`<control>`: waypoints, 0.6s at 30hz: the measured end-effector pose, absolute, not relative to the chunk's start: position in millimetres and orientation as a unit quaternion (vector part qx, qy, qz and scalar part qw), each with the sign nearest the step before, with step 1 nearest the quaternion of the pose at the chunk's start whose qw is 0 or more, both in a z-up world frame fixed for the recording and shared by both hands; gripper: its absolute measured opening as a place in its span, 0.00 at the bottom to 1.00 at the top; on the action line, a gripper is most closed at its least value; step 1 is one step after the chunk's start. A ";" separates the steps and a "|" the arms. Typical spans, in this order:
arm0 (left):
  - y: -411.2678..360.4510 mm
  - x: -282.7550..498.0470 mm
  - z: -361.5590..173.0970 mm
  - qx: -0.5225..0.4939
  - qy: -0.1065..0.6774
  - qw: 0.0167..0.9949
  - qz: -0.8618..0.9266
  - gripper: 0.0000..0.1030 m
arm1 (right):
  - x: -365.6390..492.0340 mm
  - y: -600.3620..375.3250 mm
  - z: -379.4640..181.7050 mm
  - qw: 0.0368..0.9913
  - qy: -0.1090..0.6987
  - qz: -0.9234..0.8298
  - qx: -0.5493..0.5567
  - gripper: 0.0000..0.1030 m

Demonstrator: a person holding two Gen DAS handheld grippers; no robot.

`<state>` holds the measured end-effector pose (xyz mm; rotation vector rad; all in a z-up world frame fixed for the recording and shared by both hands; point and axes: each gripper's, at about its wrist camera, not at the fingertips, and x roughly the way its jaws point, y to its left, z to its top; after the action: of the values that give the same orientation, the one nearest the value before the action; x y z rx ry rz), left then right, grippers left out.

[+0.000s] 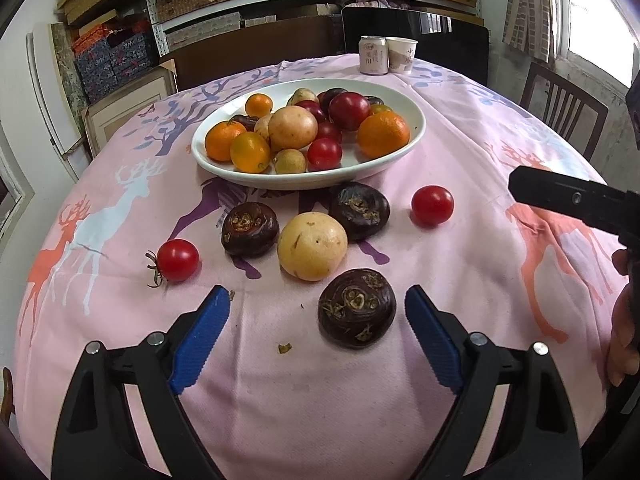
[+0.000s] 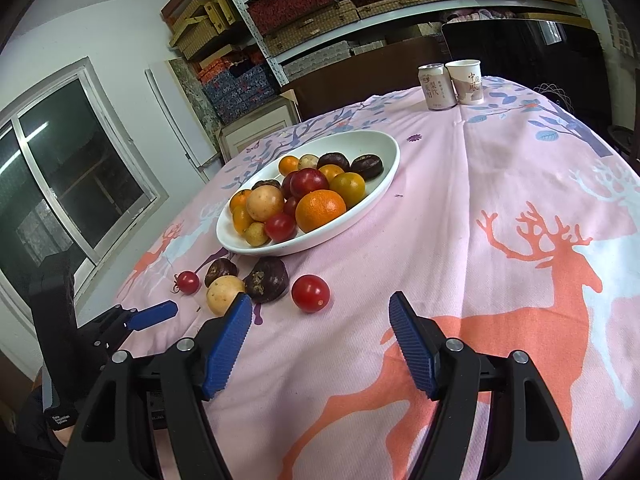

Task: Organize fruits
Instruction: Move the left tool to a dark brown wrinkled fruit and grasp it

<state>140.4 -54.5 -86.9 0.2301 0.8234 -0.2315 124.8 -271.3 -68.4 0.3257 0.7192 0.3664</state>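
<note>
left gripper (image 1: 318,300) tilted down over the cloth, jaws spread, dark water chestnut (image 1: 357,307) lying loose between them | right gripper (image 2: 320,308) angled down, jaws apart, empty | white dish (image 1: 416,128) heaped with fruit mid-table | loose fruit just before its near rim, red tomato (image 2: 311,293) nearest the right gripper | bare pink tablecloth (image 2: 460,216) to the right

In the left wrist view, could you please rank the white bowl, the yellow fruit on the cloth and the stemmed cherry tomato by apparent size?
1. white bowl
2. yellow fruit
3. stemmed cherry tomato
</note>
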 end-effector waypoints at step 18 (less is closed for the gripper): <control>-57.7 141.1 -90.9 0.115 0.409 0.897 -0.121 0.75 | 124.8 -271.8 -68.2 0.907 0.348 0.178 0.158 0.70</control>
<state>141.1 -57.7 -90.9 0.2387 0.8463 -0.2509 124.8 -271.8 -68.2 0.3260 0.7187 0.3671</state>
